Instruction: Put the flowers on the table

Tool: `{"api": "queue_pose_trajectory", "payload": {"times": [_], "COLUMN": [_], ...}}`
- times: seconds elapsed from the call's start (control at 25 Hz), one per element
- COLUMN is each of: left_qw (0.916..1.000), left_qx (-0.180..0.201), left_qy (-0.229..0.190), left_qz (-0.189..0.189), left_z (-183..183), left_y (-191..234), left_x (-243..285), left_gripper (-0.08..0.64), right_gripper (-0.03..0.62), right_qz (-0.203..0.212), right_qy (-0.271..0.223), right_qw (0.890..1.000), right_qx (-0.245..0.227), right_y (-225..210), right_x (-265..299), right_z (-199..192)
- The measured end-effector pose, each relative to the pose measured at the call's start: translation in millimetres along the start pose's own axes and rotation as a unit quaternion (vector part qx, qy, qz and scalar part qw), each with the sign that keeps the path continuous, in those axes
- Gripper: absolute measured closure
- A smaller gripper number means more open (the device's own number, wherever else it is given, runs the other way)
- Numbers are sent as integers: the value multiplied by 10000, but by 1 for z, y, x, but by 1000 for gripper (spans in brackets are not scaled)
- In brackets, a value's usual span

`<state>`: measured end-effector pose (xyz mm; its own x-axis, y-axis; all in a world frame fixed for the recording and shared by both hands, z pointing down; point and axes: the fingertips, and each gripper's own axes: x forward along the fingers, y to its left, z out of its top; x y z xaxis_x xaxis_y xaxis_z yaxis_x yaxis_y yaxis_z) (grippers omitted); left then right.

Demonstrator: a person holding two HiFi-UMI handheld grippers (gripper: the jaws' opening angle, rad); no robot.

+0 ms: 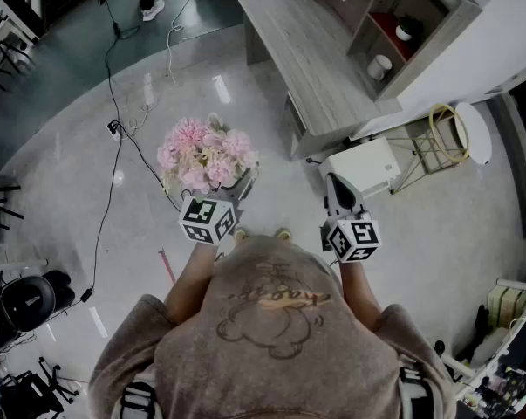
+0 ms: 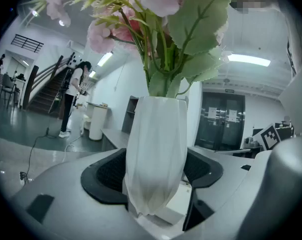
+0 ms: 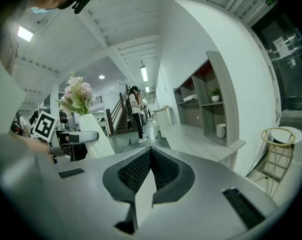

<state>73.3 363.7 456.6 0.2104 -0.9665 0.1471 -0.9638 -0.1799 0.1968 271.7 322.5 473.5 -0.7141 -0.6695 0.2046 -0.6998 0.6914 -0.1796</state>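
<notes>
A bunch of pink flowers (image 1: 203, 155) stands in a white ribbed vase (image 2: 157, 156). My left gripper (image 1: 235, 188) is shut on that vase, its black pads (image 2: 106, 171) pressing both sides, and carries it upright above the floor. In the right gripper view the flowers (image 3: 76, 95) and vase (image 3: 98, 136) show at the left. My right gripper (image 1: 337, 201) is shut with nothing in it, its pads (image 3: 140, 171) meeting. The long grey wooden table (image 1: 310, 55) lies ahead and to the right, a short way beyond both grippers.
A shelf unit (image 1: 402, 24) with cups stands on the table's far side. A white box (image 1: 363, 168) and a wire stool (image 1: 441, 138) sit by the table's near end. Black cables (image 1: 114, 129) run over the floor at left. A person (image 3: 135, 111) stands farther off.
</notes>
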Motion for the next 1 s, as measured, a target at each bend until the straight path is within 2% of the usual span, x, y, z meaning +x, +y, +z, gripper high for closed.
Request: {"api": "queue_pose_trajectory", "payload": {"times": [0.44, 0.8, 1.0], "left_qw": [9999, 9989, 9987], "left_qx": [-7, 35, 113], "left_qy": [53, 104, 153], "left_qz": [-139, -452, -477], "left_z": [0, -3, -3], "left_y": [16, 51, 75], "left_x": [11, 13, 17], "left_gripper": [204, 204, 204], "right_gripper": [607, 607, 607], "right_qz": [11, -139, -160], "right_qy": [-13, 68, 11], "right_qw": [10000, 9998, 9998], "right_qx": [87, 101, 113], "right_y": [9, 31, 40], "right_x": [26, 64, 87], "right_z": [1, -15, -12]}}
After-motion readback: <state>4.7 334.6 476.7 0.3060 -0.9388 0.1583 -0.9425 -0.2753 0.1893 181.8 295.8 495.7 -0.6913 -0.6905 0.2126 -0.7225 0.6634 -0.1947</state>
